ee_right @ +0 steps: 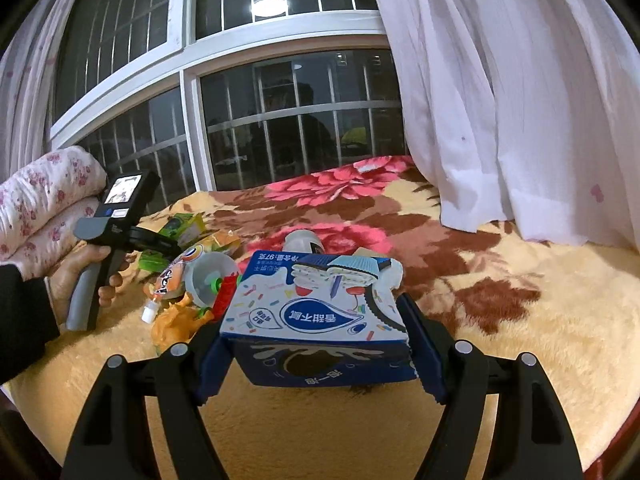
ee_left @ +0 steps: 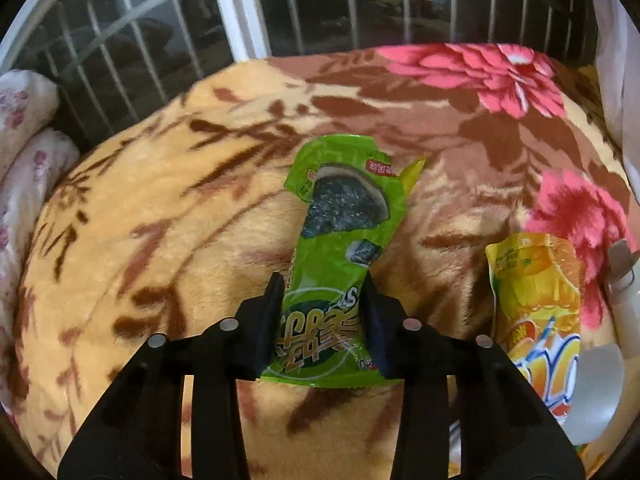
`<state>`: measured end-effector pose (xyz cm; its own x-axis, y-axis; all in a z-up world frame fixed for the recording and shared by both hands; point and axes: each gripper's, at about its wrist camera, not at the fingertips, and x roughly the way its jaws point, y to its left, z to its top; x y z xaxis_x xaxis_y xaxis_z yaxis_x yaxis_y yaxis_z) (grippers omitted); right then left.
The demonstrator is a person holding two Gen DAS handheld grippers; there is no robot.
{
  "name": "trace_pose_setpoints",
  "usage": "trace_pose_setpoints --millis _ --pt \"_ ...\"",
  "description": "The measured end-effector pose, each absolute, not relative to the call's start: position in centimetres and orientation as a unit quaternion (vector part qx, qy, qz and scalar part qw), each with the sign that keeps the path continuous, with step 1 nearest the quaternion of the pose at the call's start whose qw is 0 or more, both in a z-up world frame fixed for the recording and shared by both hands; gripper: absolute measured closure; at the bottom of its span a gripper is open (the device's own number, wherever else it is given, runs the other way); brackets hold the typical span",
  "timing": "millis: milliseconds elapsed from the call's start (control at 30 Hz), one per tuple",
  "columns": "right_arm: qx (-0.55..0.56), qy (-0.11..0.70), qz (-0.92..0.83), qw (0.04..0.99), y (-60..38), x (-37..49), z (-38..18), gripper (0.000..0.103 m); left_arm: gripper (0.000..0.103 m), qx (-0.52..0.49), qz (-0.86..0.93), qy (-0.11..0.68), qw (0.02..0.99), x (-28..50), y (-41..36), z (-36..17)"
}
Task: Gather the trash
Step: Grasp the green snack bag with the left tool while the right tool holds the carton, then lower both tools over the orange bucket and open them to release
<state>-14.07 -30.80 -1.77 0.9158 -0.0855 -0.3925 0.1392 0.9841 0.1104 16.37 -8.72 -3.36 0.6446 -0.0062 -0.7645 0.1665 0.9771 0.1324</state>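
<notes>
My left gripper (ee_left: 322, 292) is shut on the lower end of a green seaweed snack wrapper (ee_left: 340, 232), which lies over the flowered blanket (ee_left: 160, 220). An orange drink pouch (ee_left: 536, 304) lies to its right. My right gripper (ee_right: 316, 320) is shut on a blue and white cookie box (ee_right: 316, 308), held above the blanket (ee_right: 520, 320). In the right wrist view the left gripper (ee_right: 160, 242) sits at the left, held by a hand, over a pile of trash: an orange pouch (ee_right: 172, 276), a clear plastic cup (ee_right: 208, 280) and green wrappers (ee_right: 188, 226).
A white bottle (ee_right: 304, 240) lies behind the box. Folded pink flowered quilts (ee_right: 44, 200) are stacked at the left. A barred window (ee_right: 280, 120) is behind the bed. A white curtain (ee_right: 520, 100) hangs at the right. A clear plastic cup (ee_left: 596, 392) lies near the orange pouch.
</notes>
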Motion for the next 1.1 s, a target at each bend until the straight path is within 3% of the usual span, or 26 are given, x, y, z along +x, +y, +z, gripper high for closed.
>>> trace_pose_setpoints --millis 267,633,867,1100 --pt "0.099 0.200 -0.057 0.973 -31.5 -14.1 -1.9 0.029 0.068 0.110 -0.021 0.363 0.925 10.3 -6.7 1.1" --pt "0.125 0.182 -0.066 0.973 -31.5 -15.8 -2.1 0.029 0.068 0.095 -0.043 0.309 0.945 -4.6 -3.9 4.6" --pt "0.015 0.137 -0.060 0.989 -27.2 -21.0 -1.2 0.029 0.067 0.072 -0.105 0.310 0.942 -14.3 -1.8 2.9" --pt "0.080 0.186 0.009 0.979 -23.6 -27.6 -0.8 0.029 0.067 0.113 -0.179 0.314 0.926 -23.0 -0.7 -1.8"
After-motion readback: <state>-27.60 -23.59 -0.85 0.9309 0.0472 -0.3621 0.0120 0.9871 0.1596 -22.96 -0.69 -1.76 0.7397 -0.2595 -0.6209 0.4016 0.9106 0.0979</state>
